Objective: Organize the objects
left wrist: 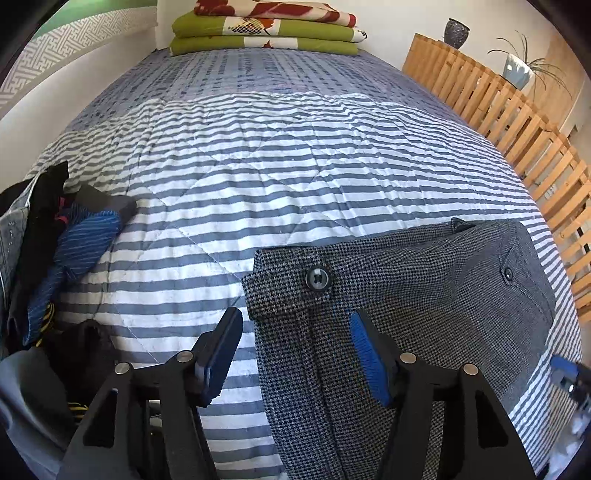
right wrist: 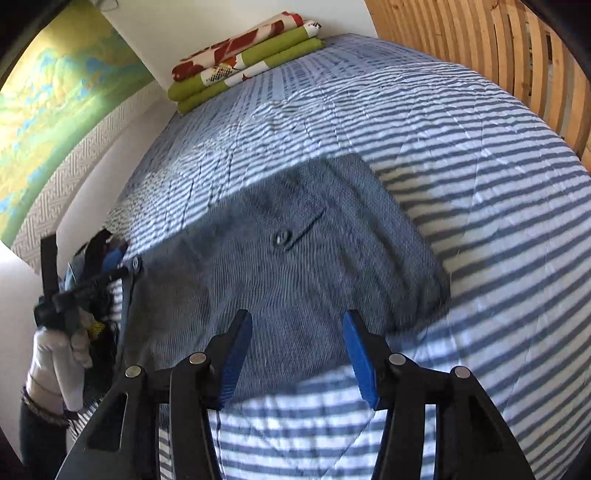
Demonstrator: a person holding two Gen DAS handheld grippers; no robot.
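Grey houndstooth trousers lie flat on the striped bedspread, waistband and dark button toward the far side. My left gripper is open above the trousers' left edge; one finger is over the stripes, the other over the grey cloth, and neither pad presses on it. In the right wrist view the same trousers fill the middle, blurred. My right gripper hangs open over their near part with nothing pinched. The left gripper also shows there at the far left, held by a gloved hand.
A heap of dark and blue clothes sits at the bed's left edge. Folded green and red blankets are stacked at the far end. A wooden slatted rail runs along the right side, with a vase and a plant behind it.
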